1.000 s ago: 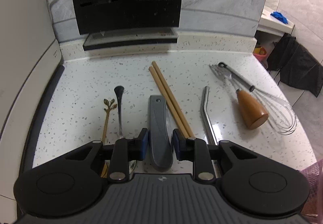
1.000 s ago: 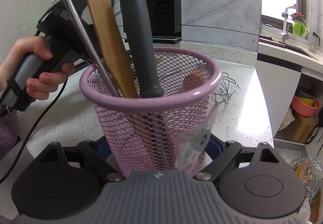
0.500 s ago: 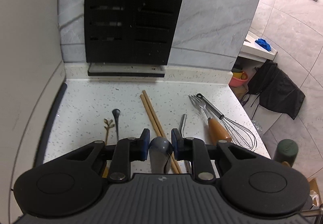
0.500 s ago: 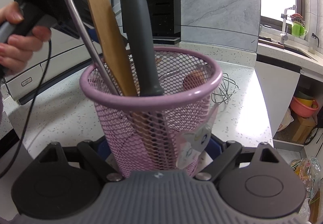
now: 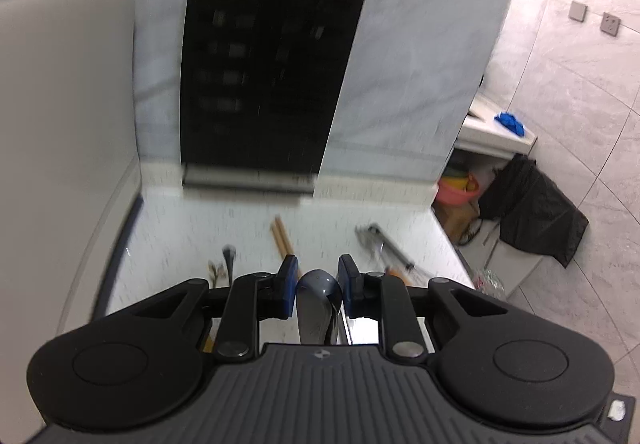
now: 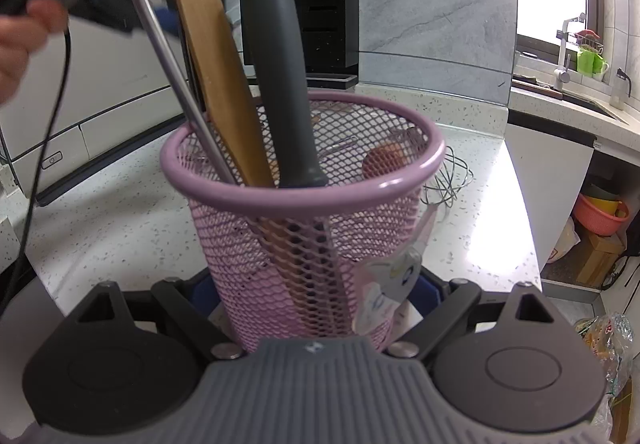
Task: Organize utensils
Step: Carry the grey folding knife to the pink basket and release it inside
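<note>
One mesh basket [image 6: 303, 199] (pink), three utensils standing inside, two chopsticks [image 5: 282, 238], one whisk [image 6: 446, 179]

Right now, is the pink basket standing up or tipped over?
Standing up. The pink basket sits upright, rim level on top, gripped at its base by the right gripper.

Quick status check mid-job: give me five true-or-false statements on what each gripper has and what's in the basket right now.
1. The left gripper holds a grey handle. True.
2. The pink mesh basket sits between the right gripper's fingers. True.
3. The basket is empty. False: a wooden spatula, a dark-handled tool and a metal rod stand in it.
4. The whisk is in the basket. False: it lies on the counter behind.
5. The chopsticks lie on the counter. True.
</note>
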Demonstrator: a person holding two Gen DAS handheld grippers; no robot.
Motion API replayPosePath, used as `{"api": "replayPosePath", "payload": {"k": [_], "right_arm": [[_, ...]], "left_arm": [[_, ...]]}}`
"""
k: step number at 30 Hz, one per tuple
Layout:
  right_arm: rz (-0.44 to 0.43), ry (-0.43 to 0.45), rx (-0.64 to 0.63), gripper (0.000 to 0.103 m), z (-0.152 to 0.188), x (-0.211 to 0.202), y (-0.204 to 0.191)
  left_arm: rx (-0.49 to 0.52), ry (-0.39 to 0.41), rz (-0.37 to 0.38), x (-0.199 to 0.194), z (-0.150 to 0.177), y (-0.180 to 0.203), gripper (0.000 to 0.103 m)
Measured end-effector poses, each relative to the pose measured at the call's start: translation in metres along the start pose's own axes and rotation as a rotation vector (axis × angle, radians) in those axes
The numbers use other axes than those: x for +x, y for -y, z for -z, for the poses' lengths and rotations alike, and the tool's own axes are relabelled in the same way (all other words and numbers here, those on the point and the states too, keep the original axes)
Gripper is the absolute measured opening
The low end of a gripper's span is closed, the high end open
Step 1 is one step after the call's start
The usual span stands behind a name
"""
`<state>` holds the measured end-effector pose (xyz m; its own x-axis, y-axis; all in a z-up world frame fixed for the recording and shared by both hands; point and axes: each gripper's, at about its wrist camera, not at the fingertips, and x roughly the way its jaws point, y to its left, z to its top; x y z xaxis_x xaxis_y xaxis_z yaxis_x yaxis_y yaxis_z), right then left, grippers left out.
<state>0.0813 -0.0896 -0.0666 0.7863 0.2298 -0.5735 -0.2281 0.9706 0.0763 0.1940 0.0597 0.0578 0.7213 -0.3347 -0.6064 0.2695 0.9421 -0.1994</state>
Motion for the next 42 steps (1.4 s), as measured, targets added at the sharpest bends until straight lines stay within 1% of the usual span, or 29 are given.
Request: {"api": "replayPosePath", "payload": {"k": [1, 4, 8, 11, 12, 14, 17, 22, 28, 31, 33, 36, 39, 40, 42], "right_arm": [[0.000, -0.001, -0.001, 0.091, 0.000, 0.000, 0.000], [-0.004, -0.001, -0.001, 0.093, -0.001, 0.000, 0.000], [-0.005, -0.005, -0.008, 0.095, -0.002, 0.001, -0.002], [-0.025, 0.007, 0.028, 0.095, -0.002, 0.000, 0.002], [-0.032, 0.010, 0.037, 0.095, -0.002, 0.000, 0.004], [-0.039, 0.012, 0.043, 0.095, -0.003, 0.000, 0.006], [-0.046, 0.018, 0.054, 0.094, -0.002, 0.001, 0.008], [-0.055, 0.023, 0.060, 0.094, -0.003, 0.003, 0.011], [-0.062, 0.025, 0.063, 0.094, -0.002, 0.003, 0.013], [-0.062, 0.025, 0.058, 0.094, -0.003, 0.004, 0.013], [-0.061, 0.026, 0.056, 0.094, -0.003, 0.005, 0.013], [-0.062, 0.027, 0.055, 0.094, -0.003, 0.005, 0.012], [-0.061, 0.028, 0.055, 0.094, -0.003, 0.005, 0.012], [-0.061, 0.027, 0.055, 0.094, -0.003, 0.005, 0.012], [-0.061, 0.028, 0.052, 0.094, -0.003, 0.005, 0.012]], "left_arm": [[0.004, 0.017, 0.001, -0.007, -0.003, 0.005, 0.024], [0.014, 0.062, 0.043, -0.026, -0.014, 0.018, 0.024], [0.071, 0.135, 0.085, -0.051, -0.024, 0.049, 0.024], [0.091, 0.133, 0.161, -0.059, -0.023, 0.068, 0.024], [0.099, 0.140, 0.176, -0.060, -0.021, 0.074, 0.025], [0.130, 0.159, 0.156, -0.060, -0.016, 0.087, 0.024], [0.130, 0.155, 0.167, -0.060, -0.014, 0.095, 0.024], [0.124, 0.164, 0.155, -0.065, -0.016, 0.095, 0.024], [0.116, 0.190, 0.171, -0.083, -0.013, 0.095, 0.024], [0.127, 0.185, 0.201, -0.085, -0.009, 0.101, 0.024], [0.139, 0.166, 0.213, -0.079, -0.005, 0.107, 0.024], [0.140, 0.111, 0.224, -0.058, 0.003, 0.115, 0.023], [0.132, 0.063, 0.261, -0.036, 0.016, 0.119, 0.023], [0.130, 0.047, 0.258, -0.029, 0.020, 0.120, 0.023], [0.127, 0.018, 0.214, -0.016, 0.028, 0.122, 0.023]]}}
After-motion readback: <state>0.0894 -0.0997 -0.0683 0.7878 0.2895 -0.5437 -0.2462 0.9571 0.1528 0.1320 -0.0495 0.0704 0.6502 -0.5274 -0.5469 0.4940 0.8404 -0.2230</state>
